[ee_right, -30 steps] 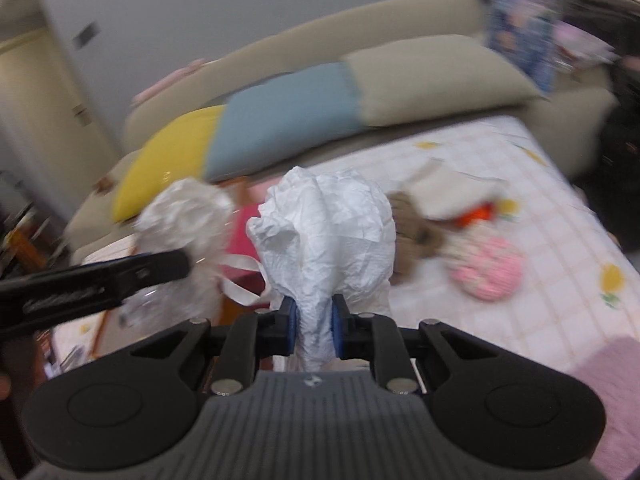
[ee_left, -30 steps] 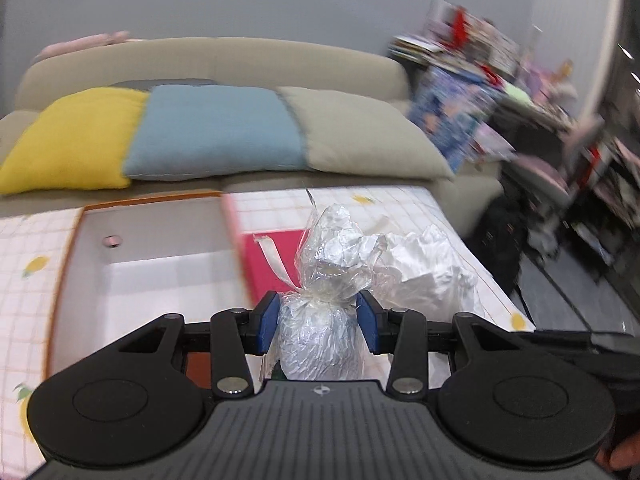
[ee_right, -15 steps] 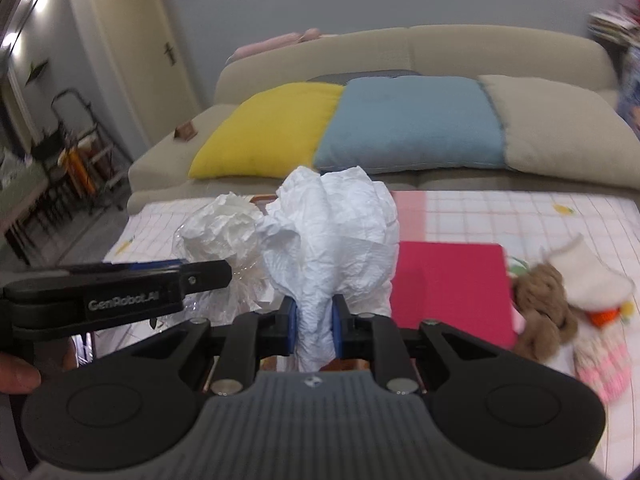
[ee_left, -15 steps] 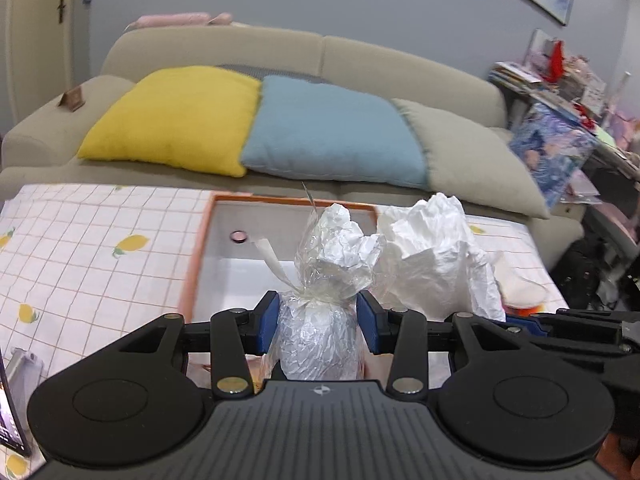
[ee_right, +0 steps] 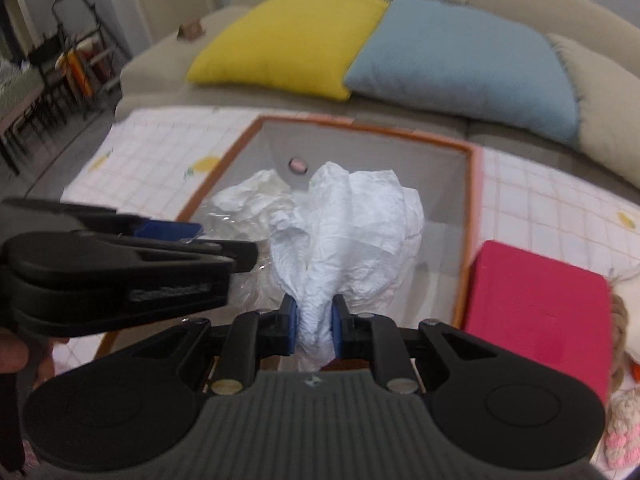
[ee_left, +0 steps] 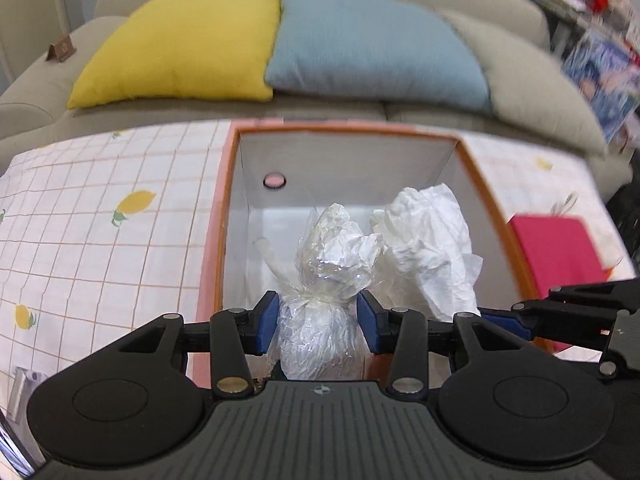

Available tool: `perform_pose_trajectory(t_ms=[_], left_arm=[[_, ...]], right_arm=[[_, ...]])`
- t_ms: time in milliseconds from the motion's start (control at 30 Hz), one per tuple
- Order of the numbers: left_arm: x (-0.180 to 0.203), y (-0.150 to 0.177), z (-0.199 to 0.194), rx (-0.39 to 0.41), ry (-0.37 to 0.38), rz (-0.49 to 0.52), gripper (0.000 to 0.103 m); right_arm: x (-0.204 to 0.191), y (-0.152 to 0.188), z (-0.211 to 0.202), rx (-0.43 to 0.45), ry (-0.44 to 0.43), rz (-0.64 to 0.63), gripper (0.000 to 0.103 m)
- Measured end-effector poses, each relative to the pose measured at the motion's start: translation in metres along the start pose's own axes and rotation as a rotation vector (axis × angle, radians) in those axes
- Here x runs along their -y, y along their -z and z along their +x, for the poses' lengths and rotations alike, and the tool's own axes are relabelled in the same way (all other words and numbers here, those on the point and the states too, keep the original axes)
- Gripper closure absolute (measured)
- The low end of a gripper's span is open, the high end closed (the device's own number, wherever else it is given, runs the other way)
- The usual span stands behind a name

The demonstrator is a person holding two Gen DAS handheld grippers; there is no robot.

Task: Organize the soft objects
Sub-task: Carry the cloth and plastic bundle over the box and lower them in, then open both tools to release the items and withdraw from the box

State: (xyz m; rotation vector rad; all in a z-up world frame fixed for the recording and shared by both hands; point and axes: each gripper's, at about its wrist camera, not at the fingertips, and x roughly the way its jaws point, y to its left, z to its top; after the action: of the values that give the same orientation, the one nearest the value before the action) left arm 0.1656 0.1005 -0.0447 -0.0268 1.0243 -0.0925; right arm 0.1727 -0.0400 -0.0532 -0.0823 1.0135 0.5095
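Note:
My left gripper (ee_left: 318, 322) is shut on a clear plastic-wrapped bundle (ee_left: 328, 272) tied at its neck. My right gripper (ee_right: 314, 330) is shut on a crumpled white paper wad (ee_right: 348, 232). Both are held side by side over the open orange-rimmed box (ee_left: 216, 232) with white inner walls; the box also shows in the right wrist view (ee_right: 468, 216). The paper wad shows in the left wrist view (ee_left: 432, 248) to the right of the bundle. The left gripper shows at the left in the right wrist view (ee_right: 168, 248).
The box sits on a lemon-print checked cloth (ee_left: 100, 232). A pink lid (ee_right: 536, 304) lies right of the box, with plush toys (ee_right: 624, 424) beyond it. A sofa with yellow (ee_left: 180, 40), blue (ee_left: 372, 44) and beige cushions stands behind.
Both grippers have moved forward and down over the box with their loads; the box interior now fills the view below them. Both grips are unchanged.

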Motion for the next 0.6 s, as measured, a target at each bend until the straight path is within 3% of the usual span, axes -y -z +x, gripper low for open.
perform_pose_trajectory(t_ms=[333, 600], left_arm=[[0.006, 0.003, 0.029, -0.076, -0.048, 0.095, 0.052], [0.009, 0.004, 0.027, -0.049, -0.053, 0.105, 0.030]], right_arm=[[-0.004, -0.001, 0.036, -0.096, -0.010, -0.046, 0.088], [-0.007, -0.005, 0.049, -0.117, -0.014, -0.057, 0.081]])
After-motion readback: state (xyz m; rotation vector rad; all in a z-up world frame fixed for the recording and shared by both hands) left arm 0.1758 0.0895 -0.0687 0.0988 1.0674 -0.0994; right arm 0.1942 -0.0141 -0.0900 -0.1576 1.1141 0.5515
